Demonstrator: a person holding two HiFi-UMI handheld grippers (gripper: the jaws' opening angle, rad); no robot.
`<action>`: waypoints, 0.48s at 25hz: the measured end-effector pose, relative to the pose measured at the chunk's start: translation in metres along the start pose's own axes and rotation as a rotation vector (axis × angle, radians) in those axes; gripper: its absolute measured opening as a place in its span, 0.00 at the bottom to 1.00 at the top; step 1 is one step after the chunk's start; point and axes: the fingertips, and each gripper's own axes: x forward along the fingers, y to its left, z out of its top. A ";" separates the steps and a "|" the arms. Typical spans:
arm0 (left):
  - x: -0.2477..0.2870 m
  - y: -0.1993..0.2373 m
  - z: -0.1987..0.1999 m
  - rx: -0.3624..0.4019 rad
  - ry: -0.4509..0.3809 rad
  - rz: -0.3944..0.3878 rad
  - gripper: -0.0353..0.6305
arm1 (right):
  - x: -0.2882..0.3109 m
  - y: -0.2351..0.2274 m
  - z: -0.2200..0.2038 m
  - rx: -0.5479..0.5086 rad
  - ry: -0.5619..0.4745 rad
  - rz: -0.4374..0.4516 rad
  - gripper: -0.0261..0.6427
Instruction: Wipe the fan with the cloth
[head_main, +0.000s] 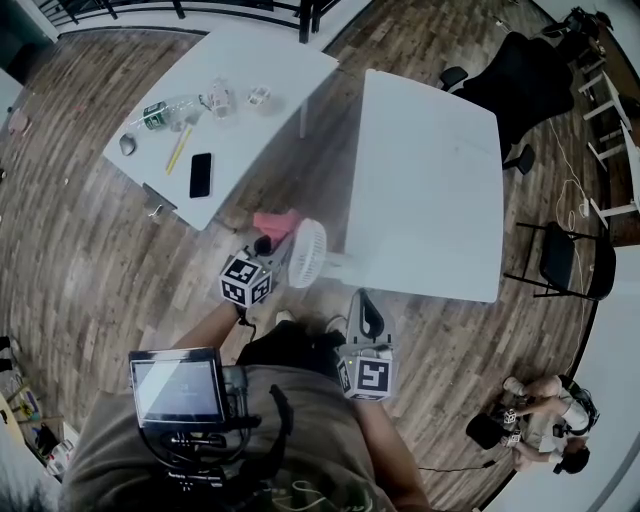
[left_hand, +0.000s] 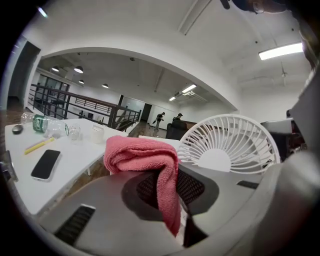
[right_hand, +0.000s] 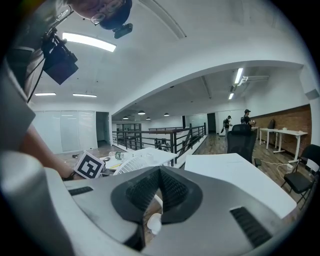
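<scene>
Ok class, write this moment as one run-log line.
left tongs: shut on pink terry cloth | cloth: beside round white plastic fan, contact unclear | right tongs: shut

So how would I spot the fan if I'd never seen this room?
Find the big white table on the right of the head view. The fan stands at its near left corner, right beside a pink cloth. It is the only round white thing there, with thin ribs spreading out from its middle.
</scene>
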 end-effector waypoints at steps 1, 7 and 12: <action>-0.002 0.000 -0.002 -0.001 0.002 0.002 0.16 | 0.000 0.001 0.000 0.000 0.001 0.002 0.05; -0.014 -0.007 -0.012 -0.009 0.005 0.004 0.16 | -0.003 0.002 -0.002 -0.007 0.013 0.014 0.05; -0.024 -0.014 -0.017 -0.019 0.004 0.016 0.16 | 0.000 0.008 0.001 -0.005 0.003 0.042 0.05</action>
